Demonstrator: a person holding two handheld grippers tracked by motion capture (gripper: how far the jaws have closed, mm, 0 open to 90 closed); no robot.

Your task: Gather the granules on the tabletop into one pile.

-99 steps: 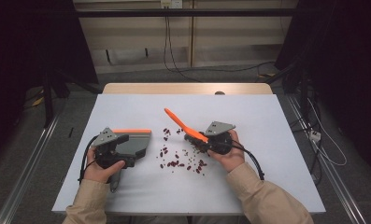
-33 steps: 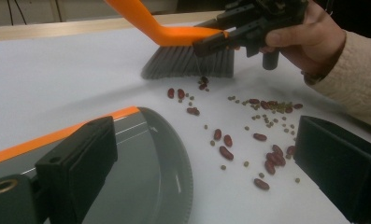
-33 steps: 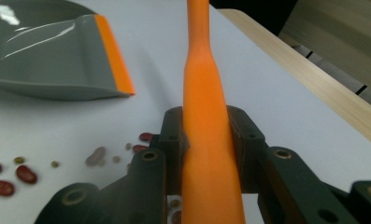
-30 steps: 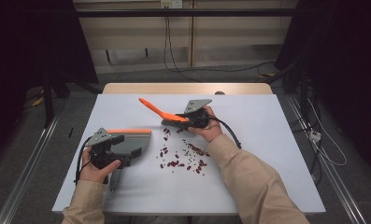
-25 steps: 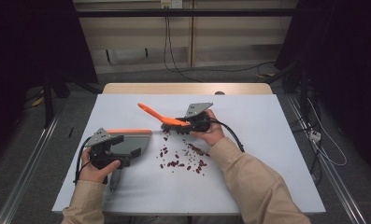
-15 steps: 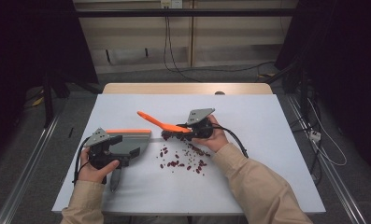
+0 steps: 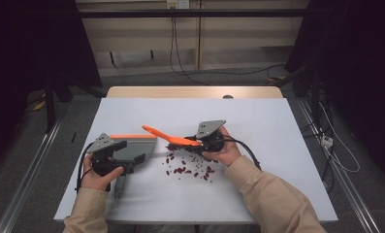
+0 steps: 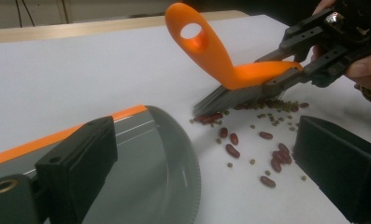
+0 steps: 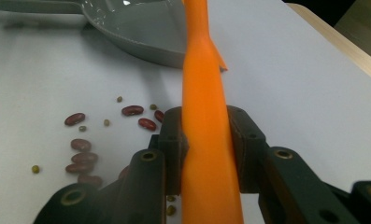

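The right claw (image 7: 196, 142) is pinching the orange brush (image 7: 170, 137) by its back, one jaw on each side of the orange body, as the right gripper view is showing clearly. The grey bristles (image 8: 230, 99) are touching the white bench (image 7: 277, 126) at the far edge of the spilled beans (image 7: 190, 167), and the handle with its hole is pointing up and toward the dustpan (image 7: 132, 148).

The left claw (image 7: 132, 153) is holding the grey dustpan, which is lying flat on the bench with its orange edge on the far side. In the left gripper view the two jaws are standing wide apart, and one of them is sitting over the pan's wall (I cannot tell if the pads are really pressing on it, because the contact place is hidden).

The beans are lying scattered between the dustpan and the brush: dark red kidney beans (image 8: 232, 150) and small green ones (image 8: 252, 161). Most of them are near the bristles, and a few are just beside the toothed lip of the dustpan.
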